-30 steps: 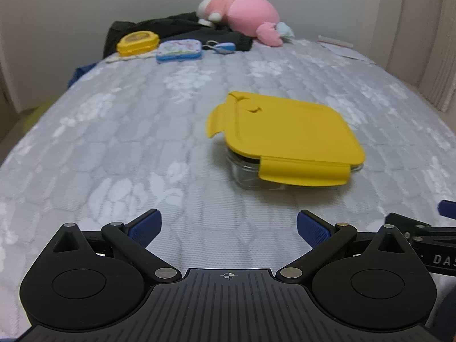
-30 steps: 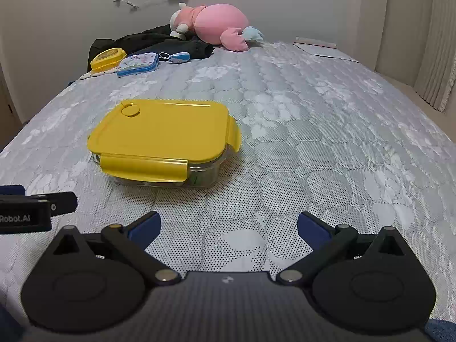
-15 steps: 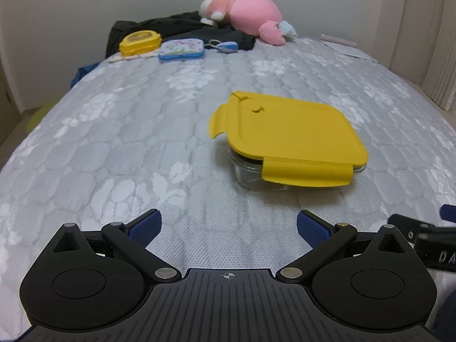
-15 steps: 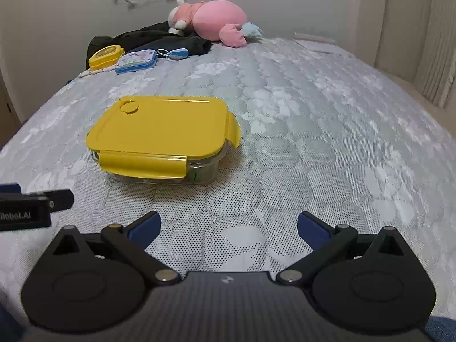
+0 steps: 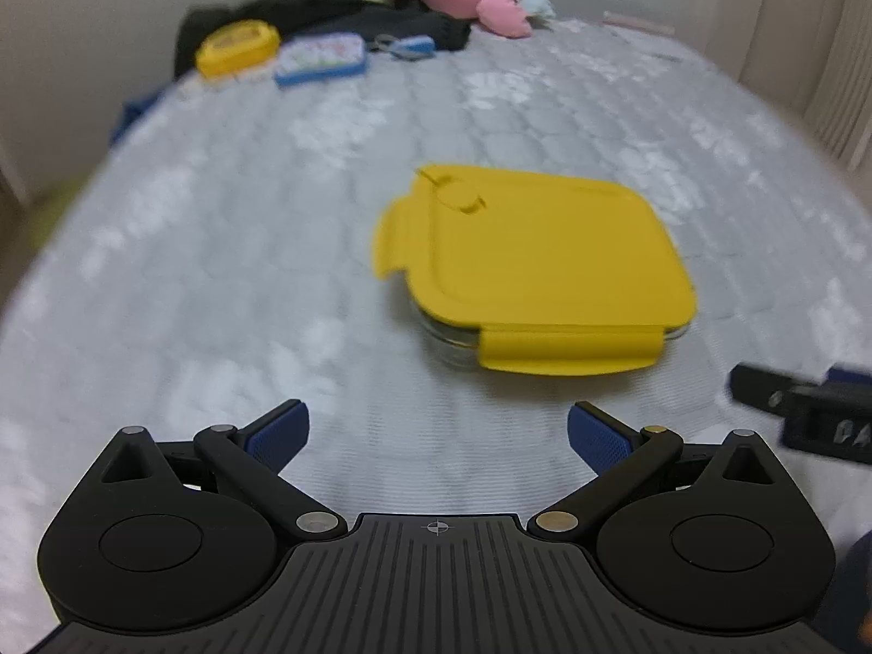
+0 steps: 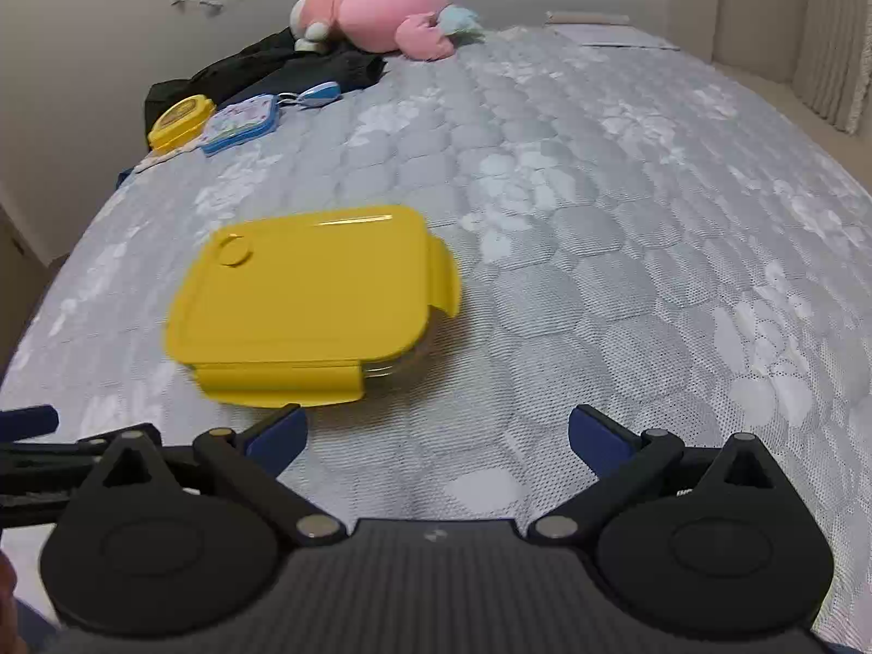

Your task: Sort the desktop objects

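Grey quilted bedding [image 6: 599,229] with a honeycomb pattern spreads before us, running back to a pale wall. On it we see a glass food container [image 5: 537,267] closed by a yellow lid [image 6: 305,294], with one yellow latch folded down on the near side and another flared out at one end; the lid hides the inside, so we cannot tell what it holds. At the far end of the bed lie a small yellow box [image 5: 237,46], a flat blue-rimmed case [image 6: 240,122], a blue clip-like item [image 6: 319,94], dark clothing [image 5: 338,5] and a pink plush toy [image 6: 381,13]. Our left gripper [image 5: 436,430] hovers with its blue-padded fingers spread wide and nothing between them; the container sits ahead and to its right, apart from the pads. Our right gripper [image 6: 436,430] is likewise spread wide and empty, with the container ahead and to its left, its near latch just beyond the left fingertip. The container's long axis runs roughly crosswise to both grippers, and its round vent tab lies at the far left corner.
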